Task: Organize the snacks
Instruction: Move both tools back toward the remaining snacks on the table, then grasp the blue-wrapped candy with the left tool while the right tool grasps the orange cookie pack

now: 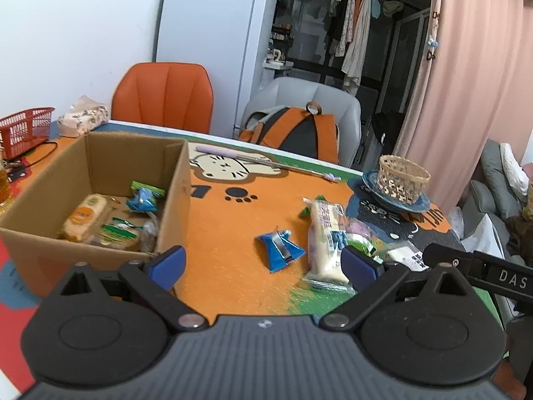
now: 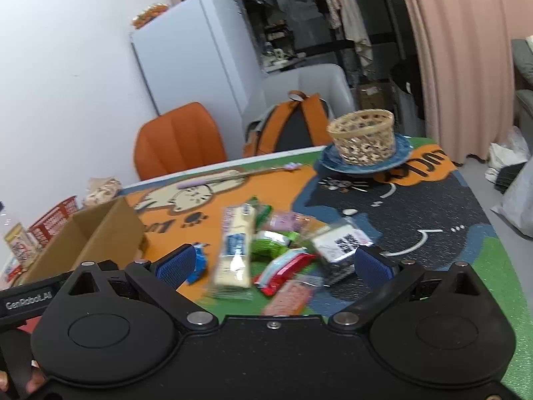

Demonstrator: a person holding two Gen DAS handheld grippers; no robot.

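We hold both grippers, left (image 1: 263, 261) and right (image 2: 271, 263), fingers spread and empty; snacks (image 2: 233, 250) ahead await boxing, box (image 1: 100, 166) beyond left fingers.

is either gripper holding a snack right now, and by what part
No, nothing is held. The left gripper and the right gripper are both open and empty above the loose snacks.

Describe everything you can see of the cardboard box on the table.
The cardboard box is plain brown corrugated card, open-topped with flaps up, standing upright on the orange cat-print mat at the table's left. Inside lie several wrapped snacks, including an orange-labelled pack and a blue-and-green packet. Nothing grips it.
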